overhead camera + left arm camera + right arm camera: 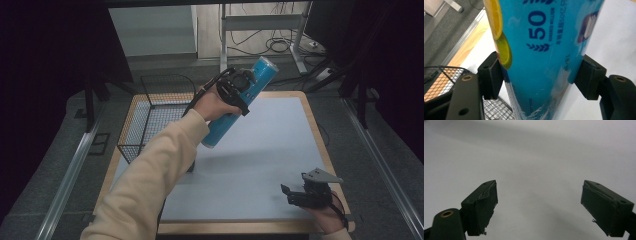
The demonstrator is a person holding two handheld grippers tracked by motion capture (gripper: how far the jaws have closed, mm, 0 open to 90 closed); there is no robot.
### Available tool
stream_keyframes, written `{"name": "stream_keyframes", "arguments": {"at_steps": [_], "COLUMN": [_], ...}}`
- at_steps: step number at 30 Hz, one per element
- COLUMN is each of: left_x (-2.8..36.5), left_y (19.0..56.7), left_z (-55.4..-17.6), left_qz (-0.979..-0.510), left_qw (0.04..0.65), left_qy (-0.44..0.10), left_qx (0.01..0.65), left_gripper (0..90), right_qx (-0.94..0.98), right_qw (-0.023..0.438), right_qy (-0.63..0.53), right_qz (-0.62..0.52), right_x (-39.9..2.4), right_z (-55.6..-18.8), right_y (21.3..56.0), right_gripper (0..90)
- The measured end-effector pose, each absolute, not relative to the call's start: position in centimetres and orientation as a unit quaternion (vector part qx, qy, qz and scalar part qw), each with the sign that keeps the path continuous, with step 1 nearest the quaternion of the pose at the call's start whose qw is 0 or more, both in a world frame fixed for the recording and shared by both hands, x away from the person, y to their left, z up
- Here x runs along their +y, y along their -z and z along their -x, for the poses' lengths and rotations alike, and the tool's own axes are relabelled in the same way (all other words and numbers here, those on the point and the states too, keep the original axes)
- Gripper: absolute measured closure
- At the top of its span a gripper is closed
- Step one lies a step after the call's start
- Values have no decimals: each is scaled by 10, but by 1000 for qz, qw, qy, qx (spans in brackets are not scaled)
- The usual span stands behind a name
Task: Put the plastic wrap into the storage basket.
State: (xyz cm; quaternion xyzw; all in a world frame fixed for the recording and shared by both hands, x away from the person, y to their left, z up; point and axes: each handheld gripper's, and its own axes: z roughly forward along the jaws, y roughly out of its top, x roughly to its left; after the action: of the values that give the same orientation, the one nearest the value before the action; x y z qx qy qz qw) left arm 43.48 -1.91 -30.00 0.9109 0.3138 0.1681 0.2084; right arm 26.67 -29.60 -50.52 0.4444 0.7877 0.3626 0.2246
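My left gripper (537,75) clamps the blue can (240,100), tilted above the wire basket (150,120); it could slip. Right gripper (539,205) open, idle.

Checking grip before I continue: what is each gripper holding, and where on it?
The left gripper clamps the blue tube across its body sides; the right gripper holds nothing.

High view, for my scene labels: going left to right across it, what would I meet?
Wire basket at the table's left edge → left gripper clamped on the tilted blue can → bare grey mat → right gripper, jaws apart, resting low near the table's right edge.
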Motion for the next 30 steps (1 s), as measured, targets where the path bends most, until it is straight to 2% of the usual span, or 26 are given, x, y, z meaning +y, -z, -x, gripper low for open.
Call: {"name": "stream_keyframes", "arguments": {"at_steps": [30], "left_x": [36], "left_y": [266], "left_z": [-440], "left_qz": [-888], "left_qw": [219], "left_qy": [-197], "left_qx": [353], "left_gripper": [319], "right_qx": [785], "right_qw": [225], "right_qy": [-362], "right_qz": [-449], "right_x": [-298], "right_z": [-267], "right_y": [505], "right_gripper": [143]}}
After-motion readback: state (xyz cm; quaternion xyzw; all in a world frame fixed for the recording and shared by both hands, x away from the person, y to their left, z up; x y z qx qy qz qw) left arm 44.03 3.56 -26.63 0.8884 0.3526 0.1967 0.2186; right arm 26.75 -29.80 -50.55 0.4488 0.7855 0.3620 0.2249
